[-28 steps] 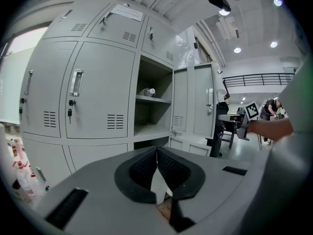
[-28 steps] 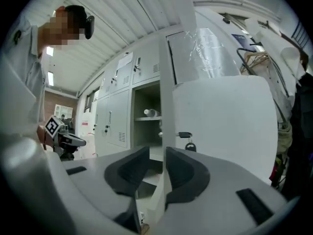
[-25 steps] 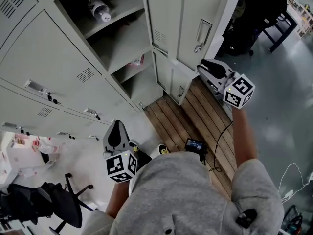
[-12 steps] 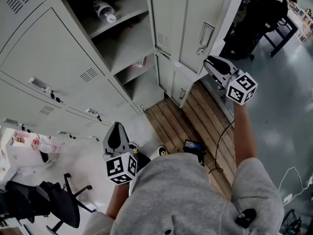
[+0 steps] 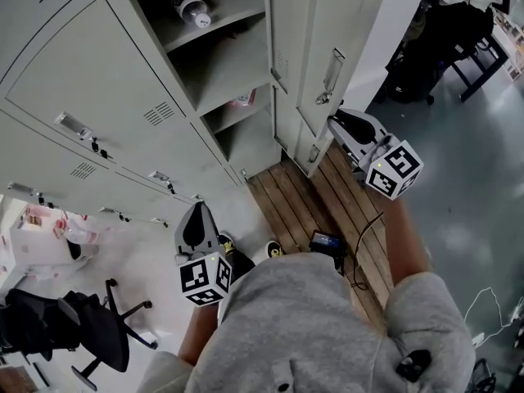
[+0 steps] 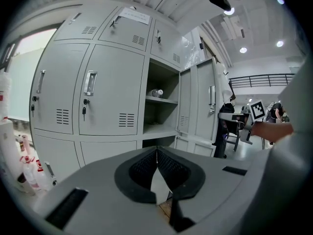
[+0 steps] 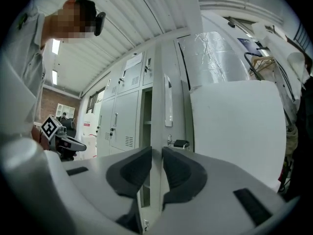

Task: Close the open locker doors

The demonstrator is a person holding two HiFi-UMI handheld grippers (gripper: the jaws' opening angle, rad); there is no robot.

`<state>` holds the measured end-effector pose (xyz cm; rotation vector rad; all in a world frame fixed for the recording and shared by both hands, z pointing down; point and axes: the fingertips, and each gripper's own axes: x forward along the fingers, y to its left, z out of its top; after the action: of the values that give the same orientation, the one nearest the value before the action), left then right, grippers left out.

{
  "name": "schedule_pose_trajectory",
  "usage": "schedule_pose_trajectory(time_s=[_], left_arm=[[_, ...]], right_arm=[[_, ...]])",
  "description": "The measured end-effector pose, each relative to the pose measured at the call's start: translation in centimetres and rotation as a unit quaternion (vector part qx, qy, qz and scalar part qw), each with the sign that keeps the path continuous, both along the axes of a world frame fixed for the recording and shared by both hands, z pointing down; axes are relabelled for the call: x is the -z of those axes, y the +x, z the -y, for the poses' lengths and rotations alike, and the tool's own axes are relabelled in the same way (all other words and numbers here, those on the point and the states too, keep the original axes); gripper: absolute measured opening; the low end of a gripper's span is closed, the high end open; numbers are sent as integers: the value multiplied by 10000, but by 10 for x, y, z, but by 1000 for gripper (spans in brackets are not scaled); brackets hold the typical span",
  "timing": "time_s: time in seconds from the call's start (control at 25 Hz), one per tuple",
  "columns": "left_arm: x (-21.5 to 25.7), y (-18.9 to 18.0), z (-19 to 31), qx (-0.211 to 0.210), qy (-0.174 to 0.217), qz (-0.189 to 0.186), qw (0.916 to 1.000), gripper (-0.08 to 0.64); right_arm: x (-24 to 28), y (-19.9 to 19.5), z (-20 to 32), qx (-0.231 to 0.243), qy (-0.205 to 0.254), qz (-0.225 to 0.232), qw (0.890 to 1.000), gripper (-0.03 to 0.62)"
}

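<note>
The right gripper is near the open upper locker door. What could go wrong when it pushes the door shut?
The right gripper sits near the free edge of the upper locker door with jaws barely apart, so it might slip off. The lower door also stands open below and could be forgotten.

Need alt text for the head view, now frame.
Seen from above, a person in a grey top holds the right gripper near the open door of a grey locker. The left gripper hangs low by closed lockers; a bottle lies on a shelf inside.
</note>
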<state>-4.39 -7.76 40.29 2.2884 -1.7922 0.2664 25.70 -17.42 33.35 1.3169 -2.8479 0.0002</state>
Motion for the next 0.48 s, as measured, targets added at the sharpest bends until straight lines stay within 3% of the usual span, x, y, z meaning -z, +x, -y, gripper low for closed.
schedule_pose_trajectory(time_s=[0.28,0.48], left_arm=[[1,-8,-2,111,16,8,9999,11],[1,-22,-7,306,-20,20,9995,11]], right_arm=[[1,-62,-5,-112,-44,153,9998,87],[4,-98,1,99,-220,313,9992,86]])
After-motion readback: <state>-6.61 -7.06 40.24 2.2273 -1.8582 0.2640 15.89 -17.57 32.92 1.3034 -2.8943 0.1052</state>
